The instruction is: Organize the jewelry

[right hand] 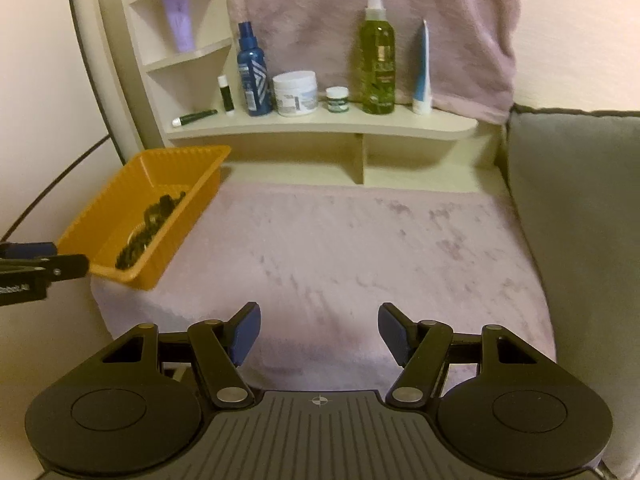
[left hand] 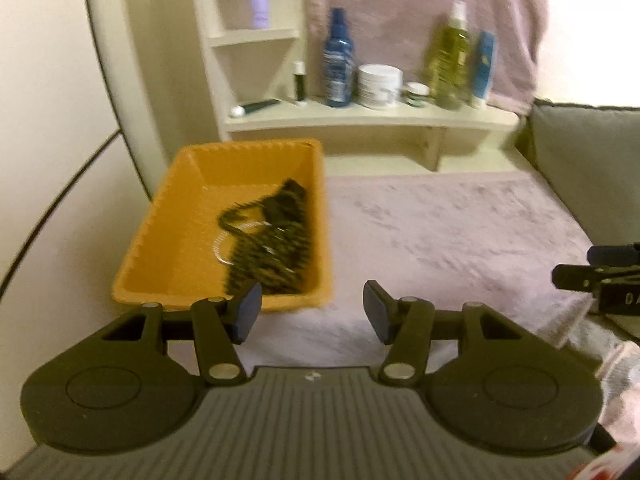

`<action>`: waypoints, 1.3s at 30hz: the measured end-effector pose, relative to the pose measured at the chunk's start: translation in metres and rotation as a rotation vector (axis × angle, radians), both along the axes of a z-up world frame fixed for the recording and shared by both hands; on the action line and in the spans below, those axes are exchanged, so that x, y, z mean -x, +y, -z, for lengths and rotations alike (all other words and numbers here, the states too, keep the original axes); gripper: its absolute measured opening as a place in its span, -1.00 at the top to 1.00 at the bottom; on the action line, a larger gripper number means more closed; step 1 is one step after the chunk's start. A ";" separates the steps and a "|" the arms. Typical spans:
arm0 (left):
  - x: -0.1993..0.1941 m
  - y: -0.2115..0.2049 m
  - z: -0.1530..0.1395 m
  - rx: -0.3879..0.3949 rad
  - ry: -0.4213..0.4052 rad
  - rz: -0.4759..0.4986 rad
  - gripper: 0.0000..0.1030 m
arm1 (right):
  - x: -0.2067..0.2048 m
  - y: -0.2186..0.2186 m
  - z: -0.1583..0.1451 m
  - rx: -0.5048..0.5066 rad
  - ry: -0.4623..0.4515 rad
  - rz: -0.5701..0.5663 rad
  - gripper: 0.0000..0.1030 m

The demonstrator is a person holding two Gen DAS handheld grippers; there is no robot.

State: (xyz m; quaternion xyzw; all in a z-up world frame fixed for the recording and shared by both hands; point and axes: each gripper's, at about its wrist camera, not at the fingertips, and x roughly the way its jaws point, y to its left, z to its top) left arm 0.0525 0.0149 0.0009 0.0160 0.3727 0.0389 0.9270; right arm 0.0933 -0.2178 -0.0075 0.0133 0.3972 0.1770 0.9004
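The dark beaded jewelry (left hand: 268, 236) already lies heaped in the orange ribbed plastic tray (left hand: 160, 248) at the mauve plush cloth's (right hand: 340, 240) left edge, nothing else visibly left out, while the left gripper (left hand: 312, 312) and right gripper (right hand: 319, 332) are both spread and empty

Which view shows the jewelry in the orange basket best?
Left wrist: it looks down into the basket, so the dark jewelry shows, though blurred. Right wrist sees only a strip past the basket wall.
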 end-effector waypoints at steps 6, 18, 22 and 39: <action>0.009 -0.029 0.008 0.019 0.032 0.020 -0.04 | 0.019 -0.011 0.001 -0.039 0.039 0.034 -0.27; 0.025 -0.059 0.014 0.055 0.069 0.082 -0.05 | 0.034 -0.009 0.006 -0.055 0.073 0.032 -0.27; 0.027 -0.058 0.012 0.059 0.057 0.076 -0.04 | 0.035 -0.007 0.007 -0.053 0.077 0.025 -0.27; 0.031 -0.056 0.008 0.071 0.037 0.081 -0.05 | 0.039 -0.003 0.003 -0.052 0.066 0.025 -0.27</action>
